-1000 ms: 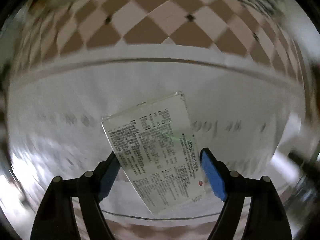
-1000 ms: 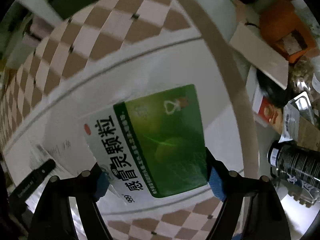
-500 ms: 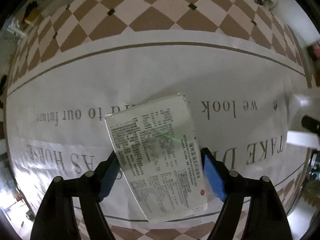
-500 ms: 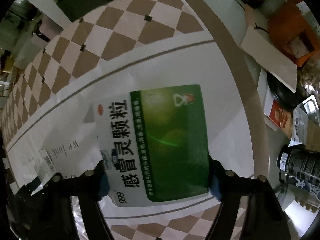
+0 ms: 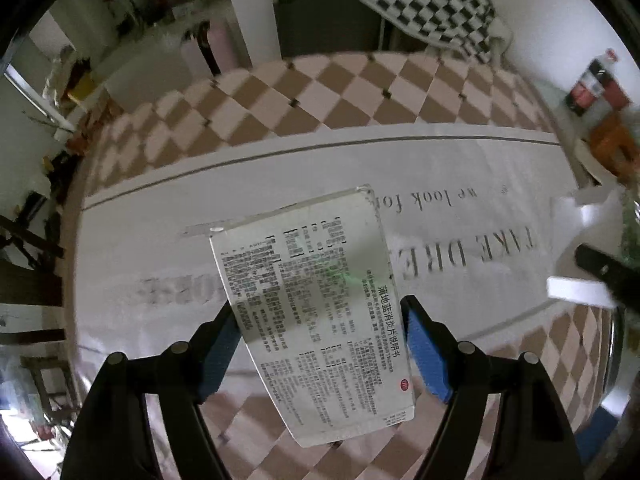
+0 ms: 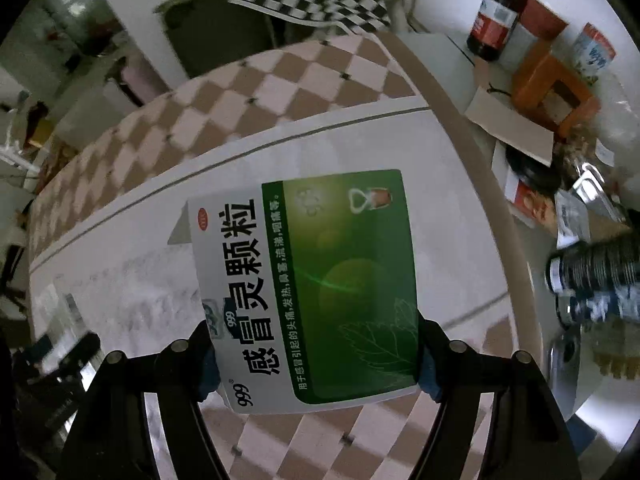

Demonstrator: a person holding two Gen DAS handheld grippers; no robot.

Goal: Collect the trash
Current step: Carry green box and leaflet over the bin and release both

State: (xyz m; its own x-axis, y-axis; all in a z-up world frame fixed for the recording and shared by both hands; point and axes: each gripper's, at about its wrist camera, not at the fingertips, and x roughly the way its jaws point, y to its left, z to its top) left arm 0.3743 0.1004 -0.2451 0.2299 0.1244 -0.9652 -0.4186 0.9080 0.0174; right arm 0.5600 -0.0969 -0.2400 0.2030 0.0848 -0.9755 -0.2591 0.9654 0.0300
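My left gripper is shut on a white medicine box covered in small black print, held above the table. My right gripper is shut on a green and white medicine box with large Chinese characters, also held above the table. The right gripper and the white edge of its box show at the right edge of the left wrist view. The left gripper shows blurred at the lower left of the right wrist view.
A round table has a brown and pink checked cloth with a white printed band. At the right stand a cola bottle, an orange box, a dark can and packets. A checkered chair is behind.
Both grippers have risen and tilted back with their boxes, so the far table edge, the chair and the room now show. Both boxes stay gripped.
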